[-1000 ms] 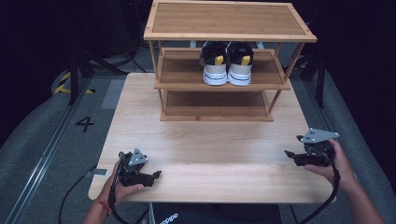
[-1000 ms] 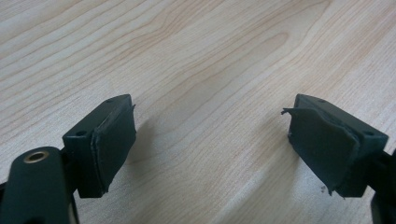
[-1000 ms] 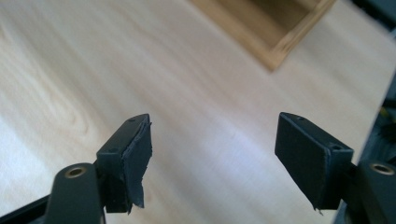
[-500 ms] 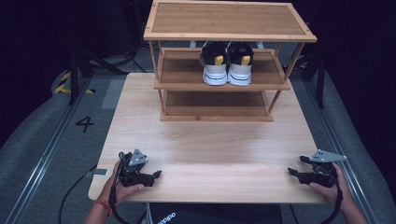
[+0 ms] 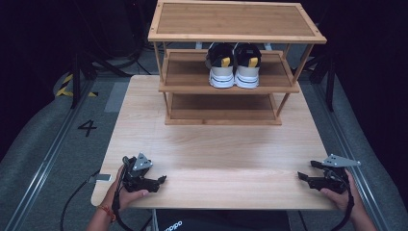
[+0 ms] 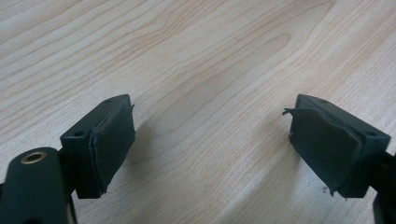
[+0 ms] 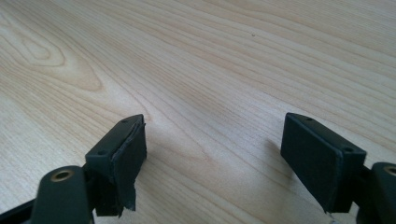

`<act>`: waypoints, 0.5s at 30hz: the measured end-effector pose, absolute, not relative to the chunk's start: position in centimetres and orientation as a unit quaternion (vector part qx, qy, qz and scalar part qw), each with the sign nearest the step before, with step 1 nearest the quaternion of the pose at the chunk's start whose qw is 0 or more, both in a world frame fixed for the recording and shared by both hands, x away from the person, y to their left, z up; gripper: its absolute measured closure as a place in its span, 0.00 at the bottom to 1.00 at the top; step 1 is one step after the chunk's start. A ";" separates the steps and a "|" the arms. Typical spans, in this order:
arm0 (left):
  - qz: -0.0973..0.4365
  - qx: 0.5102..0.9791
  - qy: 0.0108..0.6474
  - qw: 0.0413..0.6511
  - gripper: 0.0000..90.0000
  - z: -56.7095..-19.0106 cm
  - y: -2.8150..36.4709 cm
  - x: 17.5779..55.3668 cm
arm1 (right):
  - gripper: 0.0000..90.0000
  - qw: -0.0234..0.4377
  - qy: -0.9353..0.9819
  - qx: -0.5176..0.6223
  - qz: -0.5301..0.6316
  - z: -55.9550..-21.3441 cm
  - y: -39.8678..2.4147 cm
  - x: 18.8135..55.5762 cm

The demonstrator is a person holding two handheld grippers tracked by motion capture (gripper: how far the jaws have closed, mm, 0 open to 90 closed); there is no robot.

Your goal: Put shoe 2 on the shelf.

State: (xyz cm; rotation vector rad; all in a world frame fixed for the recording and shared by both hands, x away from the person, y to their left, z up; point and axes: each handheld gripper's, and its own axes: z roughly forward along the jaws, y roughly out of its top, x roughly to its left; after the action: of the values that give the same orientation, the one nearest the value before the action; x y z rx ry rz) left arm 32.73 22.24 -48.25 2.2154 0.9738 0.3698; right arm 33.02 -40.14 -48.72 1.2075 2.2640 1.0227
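Three-tier wooden shoe rack at the far end of the table, standing on the tabletop. Holds one pair of sneakers on the middle shelf, right of that shelf's centre, side by side and touching, black above, white-soled, each with a yellow tab, ends lined up near the shelf's front edge. Carries nothing on the top board, nothing visible on the bottom shelf.

Near the left front corner of the table: left gripper, resting on the wood in the person's left hand, pointing toward the table's middle. Seen along its own jaws as left gripper: pads wide apart, with bare wood grain between them, clamped on nothing.

Near the right front corner: right gripper, low over the table edge in the right hand, pointing inward toward the other gripper. Seen along its own jaws as right gripper: jaws spread wide, having just been opening, with bare tabletop between them.

Well apart from each other, and both well apart from the rack and the sneakers. Bare wood between the two grippers.
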 end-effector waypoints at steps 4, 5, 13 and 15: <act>0.142 0.852 0.372 0.340 0.16 -48.3 22.3 32.8 | 0.25 0.189 0.804 0.432 0.363 -48.7 -40.1 33.1; 0.140 0.851 0.374 0.341 0.16 -48.3 22.2 32.8 | 0.25 0.189 0.804 0.432 0.363 -48.7 -40.1 33.1; 0.140 0.854 0.368 0.340 0.15 -48.3 22.3 32.9 | 0.25 0.189 0.804 0.432 0.363 -48.7 -40.1 33.1; 0.141 0.854 0.368 0.339 0.15 -48.2 22.3 32.9 | 0.25 0.189 0.804 0.432 0.363 -48.7 -40.1 33.1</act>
State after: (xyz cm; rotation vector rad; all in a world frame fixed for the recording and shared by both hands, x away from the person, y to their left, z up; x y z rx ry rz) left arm 32.94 22.26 -48.24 2.2248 0.9595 0.3667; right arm 33.06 -40.09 -48.71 1.2155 2.2600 1.0197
